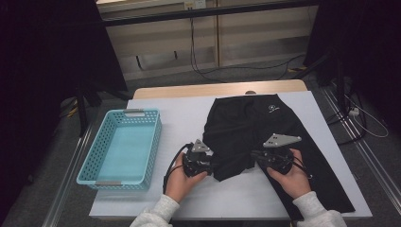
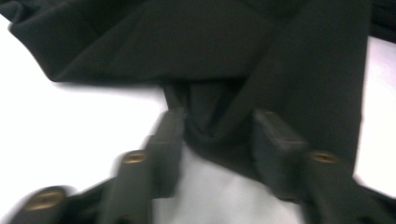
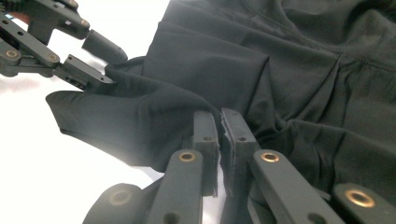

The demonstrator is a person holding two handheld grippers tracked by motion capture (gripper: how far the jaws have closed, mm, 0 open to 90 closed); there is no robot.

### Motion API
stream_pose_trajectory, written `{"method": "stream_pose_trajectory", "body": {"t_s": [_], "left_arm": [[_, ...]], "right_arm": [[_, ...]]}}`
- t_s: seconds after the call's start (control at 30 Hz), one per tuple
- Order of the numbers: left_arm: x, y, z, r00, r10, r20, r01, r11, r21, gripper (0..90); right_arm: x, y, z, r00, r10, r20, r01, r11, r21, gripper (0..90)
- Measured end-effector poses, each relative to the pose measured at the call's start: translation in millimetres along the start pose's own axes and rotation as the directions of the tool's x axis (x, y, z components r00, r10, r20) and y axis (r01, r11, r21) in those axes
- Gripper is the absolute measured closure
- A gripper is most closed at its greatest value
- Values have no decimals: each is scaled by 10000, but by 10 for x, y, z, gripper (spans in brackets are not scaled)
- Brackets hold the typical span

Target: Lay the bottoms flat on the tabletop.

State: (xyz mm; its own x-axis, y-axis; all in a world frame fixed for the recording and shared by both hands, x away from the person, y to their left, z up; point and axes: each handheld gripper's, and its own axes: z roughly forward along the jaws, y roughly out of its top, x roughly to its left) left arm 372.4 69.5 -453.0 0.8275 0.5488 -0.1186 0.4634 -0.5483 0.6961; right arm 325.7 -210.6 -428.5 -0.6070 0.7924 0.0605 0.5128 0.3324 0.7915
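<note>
Black garment (image 1: 265,130) spread across the right half of the white counter (image 1: 189,111), near hem folded back. Right tool (image 3: 219,140) clamped tight on a fold — plain in its own view. Left tool (image 2: 217,135) part-open astride a bunched corner, pads not pressing. From above, blue basket (image 1: 101,156) at left, holding nothing.
</note>
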Motion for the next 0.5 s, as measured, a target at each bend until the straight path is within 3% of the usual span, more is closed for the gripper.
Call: {"method": "stream_pose_trajectory", "body": {"t_s": [0.2,0.3,0.4,0.5], "left_arm": [[-21,-26,10,9992,-396,-77,394,9991,-180,801],[-31,-18,13,9989,-432,185,435,9989,-171,859],[-18,5,-63,9984,-559,58,561,9979,-329,880],[21,59,-219,9965,-831,52,832,9932,-819,884]], "right_arm": [[31,16,11,9998,-211,-26,211,9998,-25,860],[26,15,2,9998,-184,11,184,9998,-86,860],[13,9,0,9998,-184,13,185,9998,-56,862],[4,18,-23,9999,-149,-25,148,9998,-125,864]]}}
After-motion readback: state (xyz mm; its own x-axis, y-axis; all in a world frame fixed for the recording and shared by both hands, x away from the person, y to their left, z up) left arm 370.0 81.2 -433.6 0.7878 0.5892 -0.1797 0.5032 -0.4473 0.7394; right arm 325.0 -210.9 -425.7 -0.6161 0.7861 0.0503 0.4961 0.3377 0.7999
